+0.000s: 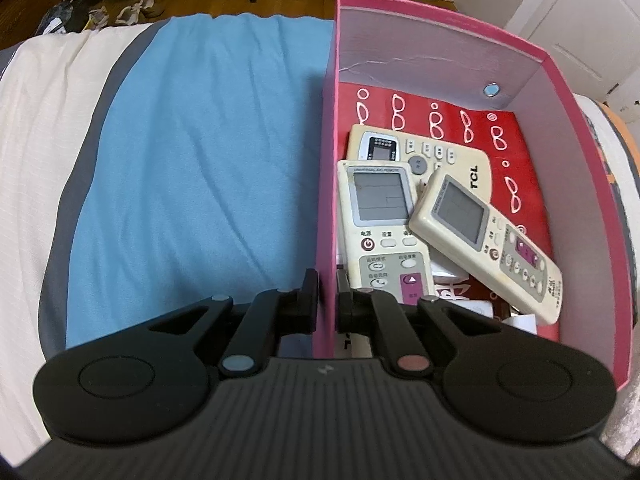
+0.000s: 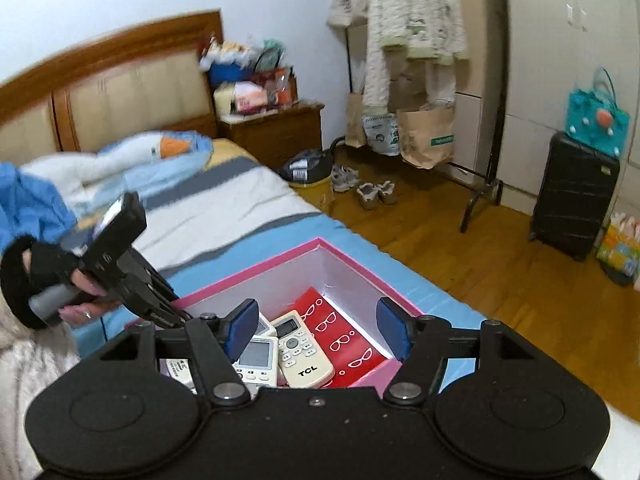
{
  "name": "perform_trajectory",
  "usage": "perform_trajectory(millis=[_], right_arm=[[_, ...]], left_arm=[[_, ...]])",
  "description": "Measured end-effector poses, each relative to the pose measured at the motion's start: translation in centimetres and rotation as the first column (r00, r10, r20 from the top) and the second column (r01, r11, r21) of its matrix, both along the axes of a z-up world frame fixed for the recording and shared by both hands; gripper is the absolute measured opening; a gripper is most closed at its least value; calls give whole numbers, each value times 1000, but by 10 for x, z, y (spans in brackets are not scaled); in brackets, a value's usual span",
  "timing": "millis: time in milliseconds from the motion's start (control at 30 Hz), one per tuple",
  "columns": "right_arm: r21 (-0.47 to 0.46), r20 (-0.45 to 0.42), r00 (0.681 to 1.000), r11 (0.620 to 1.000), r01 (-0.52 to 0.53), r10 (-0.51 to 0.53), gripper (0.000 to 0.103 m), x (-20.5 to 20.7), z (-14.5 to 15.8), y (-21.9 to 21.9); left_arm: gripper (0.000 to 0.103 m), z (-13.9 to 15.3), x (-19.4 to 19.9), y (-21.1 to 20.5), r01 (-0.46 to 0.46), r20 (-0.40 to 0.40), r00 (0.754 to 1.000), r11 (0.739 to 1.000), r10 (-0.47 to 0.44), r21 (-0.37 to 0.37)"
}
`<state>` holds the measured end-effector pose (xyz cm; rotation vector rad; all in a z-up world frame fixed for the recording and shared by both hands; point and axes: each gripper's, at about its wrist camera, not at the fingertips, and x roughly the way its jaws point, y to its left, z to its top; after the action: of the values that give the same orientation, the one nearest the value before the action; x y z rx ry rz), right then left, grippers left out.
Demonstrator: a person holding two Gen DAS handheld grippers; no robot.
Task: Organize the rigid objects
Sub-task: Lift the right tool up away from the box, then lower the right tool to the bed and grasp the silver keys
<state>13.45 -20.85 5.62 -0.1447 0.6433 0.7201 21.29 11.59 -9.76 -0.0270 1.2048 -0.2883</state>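
Left tool (image 1: pixel 328 296) clamps pink box (image 1: pixel 440 24) wall on the bed (image 1: pixel 192 152); left view shows three remotes (image 1: pixel 380 216) inside. Right view adds gloved hand (image 2: pixel 48 280) and right tool (image 2: pixel 316 332), jaws apart, empty, above box.

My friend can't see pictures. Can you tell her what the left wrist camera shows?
The left gripper has its jaws clamped on the near wall of a pink box. Inside lie three white remotes on a red sheet with glasses drawings. The box sits on a blue blanket.
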Motion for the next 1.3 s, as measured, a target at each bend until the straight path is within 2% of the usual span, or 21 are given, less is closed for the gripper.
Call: perform_trajectory(millis=[133,233,300,367,433,567,667,800,833,900,933,967,1100,1167,1300], right_arm=[[77,-101,989,990,115,-107,70,14,-19,-33],[121,-218,953,963,241,-211,70,32,-53,-52],[75,-308,906,942,326,-289,70,39,-76,-58],[14,-349,881,938,347,-321,68,42,-93,-57],[-42,-386,864,942,334,-323,66,43,-106,-50],[-157,-401,881,966,205,-252,63,31,-122,-22],[-214,-440,877,971,107,-193,62,24,-135,-4],[-327,-428,887,944,30,-177,63,18,-155,15],[-342,-436,884,940,13,-171,66,17,-162,20],[-354,-413,898,935,-5,-151,59,13,-165,27],[-354,-398,906,935,-7,-144,34,11,-162,28],[-339,-377,912,940,28,-163,27,9,-158,26],[-323,-308,925,939,118,-222,19,0,-140,16],[-285,-305,916,943,172,-259,8,-3,-133,7],[-188,-264,914,946,263,-307,7,-18,-110,-4]], left_arm=[[7,-2,1,1,-17,-11,1000,1000,17,1],[7,-3,2,3,-21,-16,1000,1000,21,-2],[8,-3,3,3,-20,-16,1000,1000,20,0],[8,-3,4,4,-25,-18,1000,1000,24,-6],[9,-3,5,5,-28,-23,999,1000,27,-14],[10,-3,5,7,-33,-28,999,999,32,-26],[10,-3,4,6,-27,-16,1000,999,27,-17],[10,-2,4,5,-25,-13,1000,1000,25,-11],[10,-2,4,5,-26,-13,1000,1000,25,-13],[10,-2,4,6,-33,-8,999,999,32,-4],[11,-2,3,6,-33,-7,999,999,33,-6],[11,-2,3,7,-35,-8,999,999,35,-8],[11,0,1,4,-29,7,1000,999,29,16],[11,0,1,4,-30,6,1000,999,30,13],[12,0,1,6,-40,2,999,999,40,7]])
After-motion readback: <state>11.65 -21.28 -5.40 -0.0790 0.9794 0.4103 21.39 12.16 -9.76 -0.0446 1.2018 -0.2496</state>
